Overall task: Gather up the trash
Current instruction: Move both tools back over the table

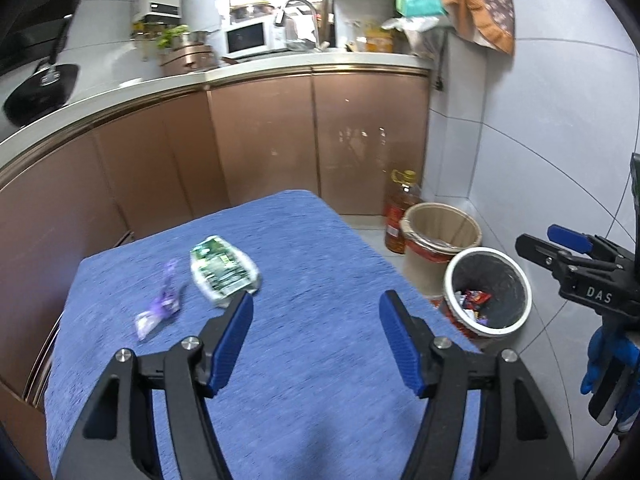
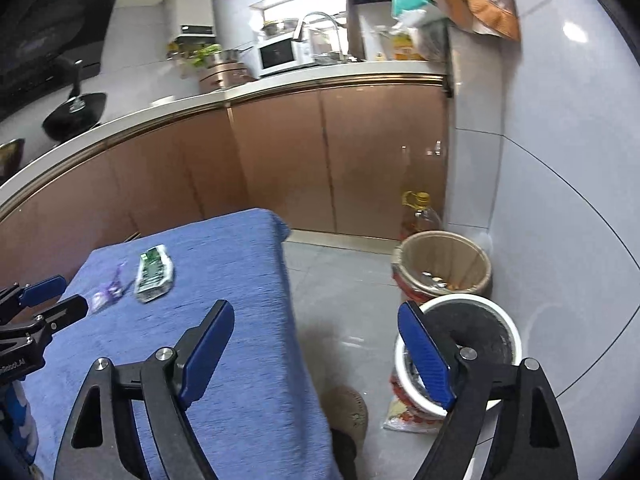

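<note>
A green and white wrapper (image 1: 222,274) (image 2: 154,274) and a purple wrapper (image 1: 160,308) (image 2: 106,292) lie on the blue cloth-covered table (image 1: 304,272) (image 2: 224,264). My left gripper (image 1: 316,304) hangs over the table just right of the green wrapper, open, nothing between its blue pads. My right gripper (image 2: 316,316) is open and empty above the table's right edge and the floor; its right finger overlaps the white-rimmed bin (image 2: 480,328). That bin (image 1: 488,292) has a black liner and holds several wrappers. The right gripper (image 1: 568,248) also shows at the left view's edge.
A tan bin (image 1: 442,232) (image 2: 444,264) stands behind the white one, with an oil bottle (image 1: 402,208) (image 2: 420,212) in the corner. Brown cabinets (image 1: 260,140) and a counter with a microwave (image 1: 252,38) run behind. A tiled wall (image 2: 540,180) is at right.
</note>
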Motion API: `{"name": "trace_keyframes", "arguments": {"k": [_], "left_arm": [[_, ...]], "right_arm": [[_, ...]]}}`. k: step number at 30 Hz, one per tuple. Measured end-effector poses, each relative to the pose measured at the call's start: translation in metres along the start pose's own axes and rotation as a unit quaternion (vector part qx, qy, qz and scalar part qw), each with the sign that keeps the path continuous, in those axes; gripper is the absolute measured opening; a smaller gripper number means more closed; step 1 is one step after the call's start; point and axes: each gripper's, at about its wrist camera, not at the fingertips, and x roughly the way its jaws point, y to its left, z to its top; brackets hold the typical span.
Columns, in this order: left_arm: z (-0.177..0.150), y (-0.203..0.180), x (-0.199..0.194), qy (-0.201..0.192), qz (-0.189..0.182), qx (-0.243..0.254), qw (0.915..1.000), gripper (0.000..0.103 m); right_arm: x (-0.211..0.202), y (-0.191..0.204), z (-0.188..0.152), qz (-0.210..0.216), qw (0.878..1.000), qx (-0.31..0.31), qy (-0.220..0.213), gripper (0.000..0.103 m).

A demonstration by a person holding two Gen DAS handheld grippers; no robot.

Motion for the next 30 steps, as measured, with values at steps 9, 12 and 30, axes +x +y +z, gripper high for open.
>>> {"name": "trace_keyframes", "arguments": {"k": [9, 12, 30], "left_arm": [[-0.022, 0.033, -0.031, -0.034, 0.043, -0.019, 0.9983, 0.064], [-0.028, 0.040, -0.038, -0.038, 0.049, -0.022, 0.9978, 0.064], [-0.054, 0.067, -0.077, -0.036, 0.087, -0.044, 0.9946, 0.064]], "right_arm": [[-0.017, 0.051, -0.002, 0.012, 0.999, -0.052, -0.008, 0.097], [-0.022, 0.066, -0.004, 0.015, 0.998, -0.066, -0.009, 0.098], [-0.048, 0.100, -0.010, 0.055, 0.993, -0.102, -0.018, 0.100]]}}
